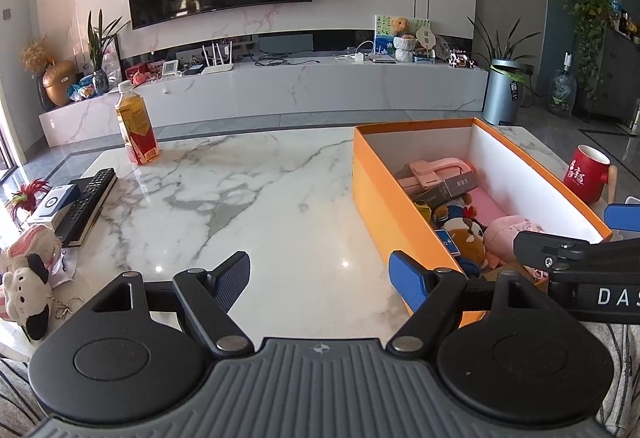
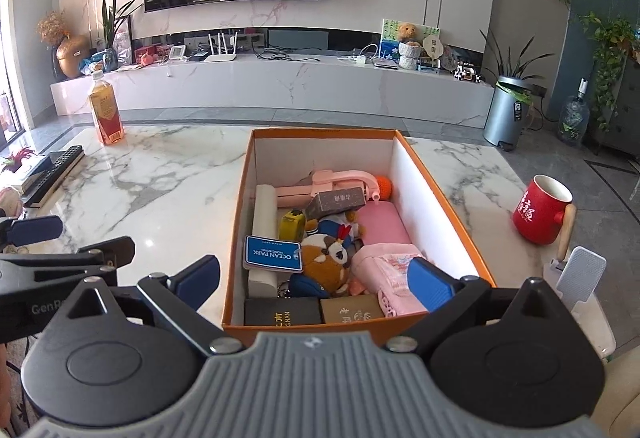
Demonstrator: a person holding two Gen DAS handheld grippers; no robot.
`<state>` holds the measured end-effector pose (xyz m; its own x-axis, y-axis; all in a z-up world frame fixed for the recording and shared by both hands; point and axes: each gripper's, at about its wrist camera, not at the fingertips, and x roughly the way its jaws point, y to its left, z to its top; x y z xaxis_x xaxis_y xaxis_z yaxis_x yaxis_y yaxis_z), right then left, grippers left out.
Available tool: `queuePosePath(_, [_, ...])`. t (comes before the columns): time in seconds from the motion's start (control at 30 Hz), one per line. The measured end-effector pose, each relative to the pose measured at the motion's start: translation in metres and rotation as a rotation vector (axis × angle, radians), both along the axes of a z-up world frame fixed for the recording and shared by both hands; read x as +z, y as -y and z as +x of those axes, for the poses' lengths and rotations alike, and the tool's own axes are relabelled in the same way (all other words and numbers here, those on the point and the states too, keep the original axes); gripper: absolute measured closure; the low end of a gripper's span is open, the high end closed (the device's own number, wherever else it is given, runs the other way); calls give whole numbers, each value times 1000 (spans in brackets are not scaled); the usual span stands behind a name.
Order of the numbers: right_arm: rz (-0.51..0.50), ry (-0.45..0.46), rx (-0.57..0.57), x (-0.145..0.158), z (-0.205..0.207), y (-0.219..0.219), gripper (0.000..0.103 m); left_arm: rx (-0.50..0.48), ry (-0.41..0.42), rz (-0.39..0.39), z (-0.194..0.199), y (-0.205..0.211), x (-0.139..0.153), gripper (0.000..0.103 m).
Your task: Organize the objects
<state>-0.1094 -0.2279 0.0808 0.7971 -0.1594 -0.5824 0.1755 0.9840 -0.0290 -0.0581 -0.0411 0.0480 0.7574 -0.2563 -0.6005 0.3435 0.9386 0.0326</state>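
The left gripper (image 1: 320,278) has its fingers spread wide with nothing between them, over the bare white tabletop (image 1: 240,197). The right gripper (image 2: 316,278) has its fingers spread wide too, empty, at the near end of the orange box (image 2: 240,197). The box sits on the tabletop and is full of little things: a brown stuffed toy (image 2: 326,262), a blue card (image 2: 273,254), a yellow tape measure (image 2: 291,224) and pink cloth (image 2: 384,266). A red mug (image 2: 540,209) stands right of the box. Far on the left stands a drink bottle (image 1: 136,125), with remotes (image 1: 86,197) nearer.
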Motion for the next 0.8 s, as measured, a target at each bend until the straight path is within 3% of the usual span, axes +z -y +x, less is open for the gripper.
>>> queuePosePath(0.3, [53, -7, -23, -5, -1, 6, 2, -16, 11, 11, -6, 4, 2, 13])
queuePosePath(0.8, [45, -15, -35, -8, -1, 6, 2, -19, -11, -3, -6, 3, 3, 13])
